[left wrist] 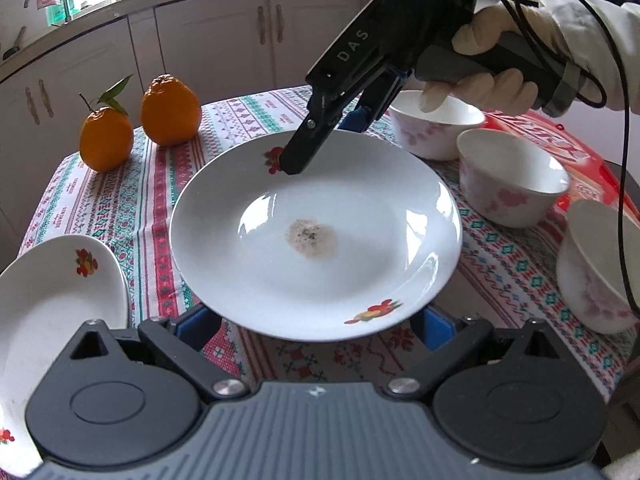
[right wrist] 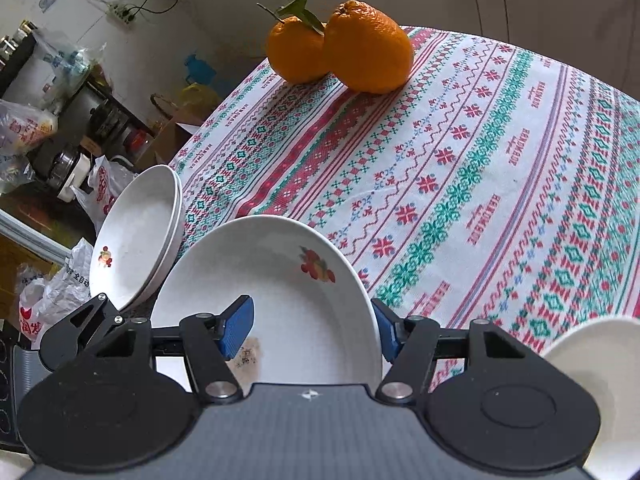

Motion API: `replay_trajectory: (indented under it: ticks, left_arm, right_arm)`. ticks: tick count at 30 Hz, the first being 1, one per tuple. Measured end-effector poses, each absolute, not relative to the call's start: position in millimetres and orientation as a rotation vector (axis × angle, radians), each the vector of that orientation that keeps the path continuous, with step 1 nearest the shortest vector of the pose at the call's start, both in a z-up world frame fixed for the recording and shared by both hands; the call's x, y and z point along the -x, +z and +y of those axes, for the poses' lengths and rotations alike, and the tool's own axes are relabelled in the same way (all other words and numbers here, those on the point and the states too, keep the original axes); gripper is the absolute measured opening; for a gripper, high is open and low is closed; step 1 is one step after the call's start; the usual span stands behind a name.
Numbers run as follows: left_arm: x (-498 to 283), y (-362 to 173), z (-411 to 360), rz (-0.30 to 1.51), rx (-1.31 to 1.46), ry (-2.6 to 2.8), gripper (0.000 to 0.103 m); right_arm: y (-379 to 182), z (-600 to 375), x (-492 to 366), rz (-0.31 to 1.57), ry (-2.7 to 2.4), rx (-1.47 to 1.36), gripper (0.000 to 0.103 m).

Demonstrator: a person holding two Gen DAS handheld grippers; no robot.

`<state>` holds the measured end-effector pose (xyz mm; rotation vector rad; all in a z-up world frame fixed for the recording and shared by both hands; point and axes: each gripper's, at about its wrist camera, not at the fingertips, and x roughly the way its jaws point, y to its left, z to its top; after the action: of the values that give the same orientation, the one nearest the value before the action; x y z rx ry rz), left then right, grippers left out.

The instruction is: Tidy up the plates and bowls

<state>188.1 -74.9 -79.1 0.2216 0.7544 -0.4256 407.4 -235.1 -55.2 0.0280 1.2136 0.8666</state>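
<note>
Nearest the left wrist camera, the left gripper [left wrist: 316,330] has its jaws spread wide on either side of the plate's near rim, blue pads apart from it and holding nothing. That plate [left wrist: 316,236], white with fruit motifs and a brownish smear at its centre, sits mid-tabletop [left wrist: 132,208]. To the plate's left, stacked plates [left wrist: 48,312] overhang the edge. On the plate's far rim the right gripper [left wrist: 320,140] straddles the rim with its jaws still parted, one finger inside, one outside; contact is unclear. Right of the plate stand three pink-flowered bowls [left wrist: 508,176]. Beyond the plate, two oranges [left wrist: 170,110] sit close together
</note>
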Motion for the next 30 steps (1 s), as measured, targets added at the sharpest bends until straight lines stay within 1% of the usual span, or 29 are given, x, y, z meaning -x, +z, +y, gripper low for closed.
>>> replay_trajectory:
  ticks: [14,30]
  left_arm:
    - [-154.6,-51.9,-59.6,0.737,-0.224,-0.439,0.100]
    - [-125.7,-35.7,-14.0,0.725,-0.195,-0.377,0.100]
  right_arm:
    - [-28.8,-225.0,-372.0,1.180,0.886,-0.034,0.069]
    - [-6.8,-166.5,-347.9,1.142,0.959,0.031,0.069]
